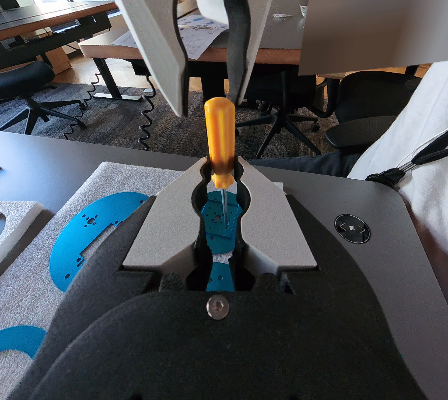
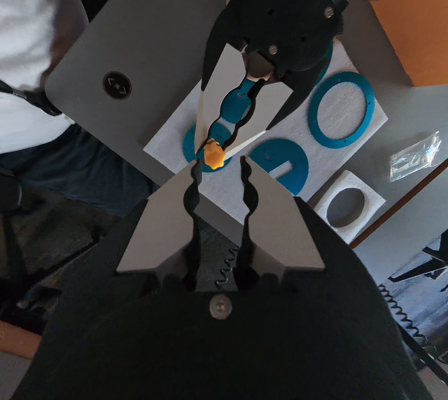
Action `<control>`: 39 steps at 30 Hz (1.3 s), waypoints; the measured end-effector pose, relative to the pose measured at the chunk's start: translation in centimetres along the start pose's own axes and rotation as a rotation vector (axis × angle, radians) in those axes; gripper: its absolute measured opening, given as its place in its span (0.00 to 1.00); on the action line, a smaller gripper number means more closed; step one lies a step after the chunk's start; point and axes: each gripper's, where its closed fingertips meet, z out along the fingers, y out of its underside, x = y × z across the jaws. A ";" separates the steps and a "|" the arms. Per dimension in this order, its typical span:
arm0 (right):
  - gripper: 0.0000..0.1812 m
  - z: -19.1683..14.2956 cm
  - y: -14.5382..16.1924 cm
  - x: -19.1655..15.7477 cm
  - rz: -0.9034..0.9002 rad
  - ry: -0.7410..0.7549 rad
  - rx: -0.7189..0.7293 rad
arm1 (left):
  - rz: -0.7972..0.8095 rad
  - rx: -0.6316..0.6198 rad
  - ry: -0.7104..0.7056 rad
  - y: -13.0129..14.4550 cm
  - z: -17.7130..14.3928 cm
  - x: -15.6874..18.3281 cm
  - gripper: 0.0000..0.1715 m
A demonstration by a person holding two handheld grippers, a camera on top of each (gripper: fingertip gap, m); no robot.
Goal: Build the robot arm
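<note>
My left gripper (image 1: 221, 161) is shut on the lower handle of an orange screwdriver (image 1: 220, 136) and holds it upright. The thin shaft points down onto a small blue perforated plate (image 1: 218, 218) on a white foam sheet (image 1: 80, 194). My right gripper (image 2: 219, 160) is open and empty, looking down from above; its fingertips flank the top of the orange screwdriver handle (image 2: 213, 153) without touching it. In the left wrist view the right gripper (image 1: 208, 107) hangs open just above the handle. The left gripper (image 2: 211, 145) also shows in the right wrist view.
On the foam sheet (image 2: 242, 189) lie a blue slotted disc (image 2: 281, 165) and a blue ring (image 2: 341, 109). A white foam block with a round hole (image 2: 349, 206) and a clear plastic bag (image 2: 414, 158) lie beside it. The grey desk (image 1: 339, 196) has a round control button (image 1: 352, 228). A person in white sits close. Spacing between my two grippers at the tips: around 5 cm.
</note>
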 end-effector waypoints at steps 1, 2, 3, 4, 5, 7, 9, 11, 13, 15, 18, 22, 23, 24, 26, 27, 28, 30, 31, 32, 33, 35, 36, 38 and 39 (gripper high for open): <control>0.17 0.3 0.3 -0.1 -0.012 -0.009 -0.025 | 0.000 0.000 0.000 0.0 0.0 0.0 0.10; 0.16 0.6 0.4 -0.4 -0.015 -0.031 -0.038 | 0.000 0.000 0.000 0.0 0.0 0.0 0.10; 0.13 0.8 0.4 -0.8 -0.018 -0.059 -0.045 | 0.002 -0.001 0.000 0.0 0.0 0.0 0.10; 0.09 0.9 0.2 -0.8 -0.019 -0.061 -0.039 | 0.003 -0.001 -0.001 0.0 0.0 0.0 0.10; 0.09 1.0 0.1 -0.7 -0.010 -0.061 -0.030 | 0.002 -0.002 -0.002 0.0 -0.1 0.0 0.10; 0.09 1.1 0.2 -0.5 0.086 -0.068 -0.032 | -0.006 -0.001 -0.006 0.0 -0.1 -0.1 0.09; 0.09 1.1 0.4 -0.4 0.214 -0.091 -0.039 | -0.002 -0.011 -0.025 0.1 -0.1 -0.2 0.09; 0.09 1.1 0.7 0.0 0.367 -0.075 -0.061 | 0.020 -0.029 -0.067 0.2 -0.1 -0.6 0.11; 0.09 1.2 0.5 -0.1 0.543 -0.101 -0.069 | 0.030 -0.033 -0.072 0.3 0.0 -0.6 0.10; 0.09 1.2 0.4 -0.4 0.606 -0.123 -0.073 | 0.010 -0.029 -0.043 0.3 0.0 -0.3 0.09; 0.12 1.2 0.4 -0.3 0.404 -0.089 -0.072 | 0.021 -0.029 -0.035 0.3 0.0 -0.2 0.09; 0.13 1.1 -0.1 -0.9 0.137 -0.066 -0.069 | 0.026 -0.026 -0.026 0.3 0.1 0.0 0.09; 0.10 1.2 0.0 -0.8 0.108 -0.057 -0.075 | 0.028 -0.026 -0.022 0.3 0.1 0.1 0.09; 0.10 1.3 0.0 -0.8 0.106 -0.056 -0.072 | 0.028 -0.026 -0.022 0.3 0.1 0.1 0.09; 0.09 1.2 0.1 -0.6 0.190 -0.069 -0.077 | 0.019 -0.023 -0.028 0.3 0.0 0.0 0.09; 0.09 1.2 0.3 -0.4 0.256 -0.069 -0.091 | 0.010 -0.024 -0.036 0.3 0.0 -0.2 0.10; 0.09 1.2 0.6 -0.1 0.322 -0.060 -0.109 | 0.006 -0.027 -0.051 0.4 0.0 -0.4 0.09; 0.09 1.2 0.9 0.2 0.494 -0.046 -0.126 | 0.018 -0.032 -0.071 0.4 -0.1 -0.7 0.09; 0.09 1.3 0.9 0.3 0.602 -0.042 -0.124 | 0.024 -0.034 -0.075 0.5 -0.1 -0.7 0.09; 0.09 1.3 0.8 0.2 0.684 -0.049 -0.120 | 0.027 -0.031 -0.068 0.5 -0.1 -0.7 0.09; 0.09 1.3 0.8 0.1 0.713 -0.052 -0.118 | 0.027 -0.024 -0.057 0.5 -0.1 -0.6 0.09; 0.09 1.4 0.6 -0.1 0.624 -0.053 -0.117 | 0.019 -0.016 -0.031 0.5 -0.2 -0.4 0.09; 0.10 1.5 0.4 -0.2 0.553 -0.053 -0.120 | 0.019 -0.016 -0.021 0.5 -0.2 -0.2 0.09; 0.15 1.5 0.5 0.1 0.434 -0.018 -0.133 | 0.026 -0.014 -0.021 0.5 -0.2 -0.1 0.09; 0.14 1.5 0.3 0.0 0.384 -0.018 -0.123 | 0.026 -0.015 -0.019 0.5 -0.2 0.0 0.09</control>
